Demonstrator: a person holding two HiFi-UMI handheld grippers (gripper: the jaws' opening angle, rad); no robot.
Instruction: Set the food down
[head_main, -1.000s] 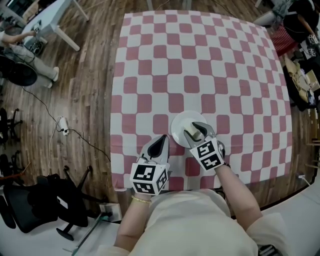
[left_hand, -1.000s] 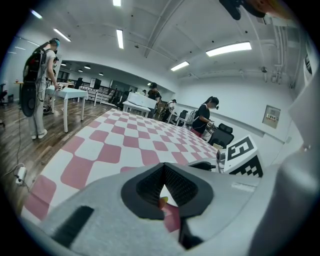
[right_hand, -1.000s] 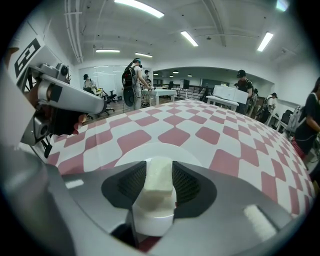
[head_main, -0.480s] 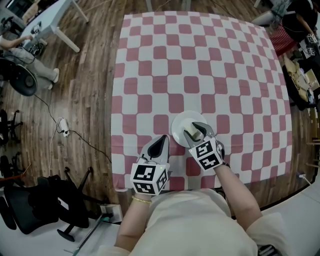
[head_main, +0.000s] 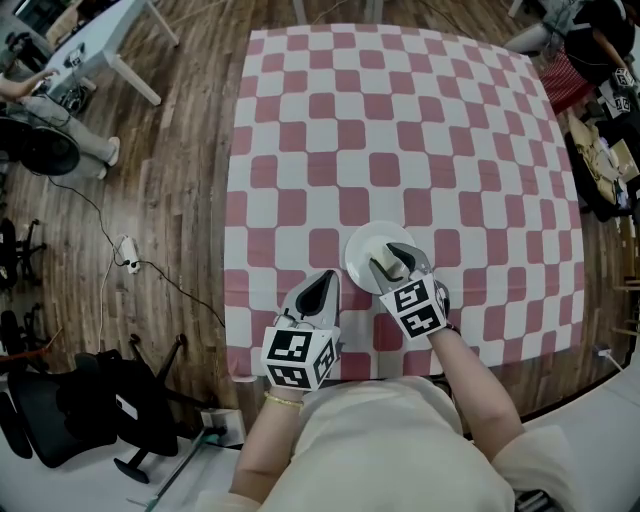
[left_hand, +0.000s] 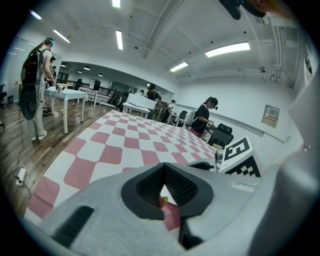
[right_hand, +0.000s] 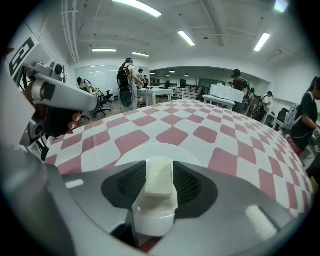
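A white plate (head_main: 372, 247) sits on the red-and-white checked tablecloth (head_main: 400, 120) near the table's front edge. My right gripper (head_main: 388, 263) hangs over the plate's near side, shut on a pale cream block of food (head_main: 383, 268). In the right gripper view the food (right_hand: 159, 176) stands between the jaws, with the plate (right_hand: 150, 150) just beyond it. It is not clear whether the food touches the plate. My left gripper (head_main: 323, 287) rests to the left of the plate, shut and holding nothing; its jaws (left_hand: 164, 169) meet at the tips.
The table's front edge (head_main: 300, 372) lies just below both grippers and its left edge (head_main: 230, 200) borders wooden floor. A black chair (head_main: 60, 410) and a cable (head_main: 125, 250) are on the floor at the left. People stand at other tables (left_hand: 65, 95) around the room.
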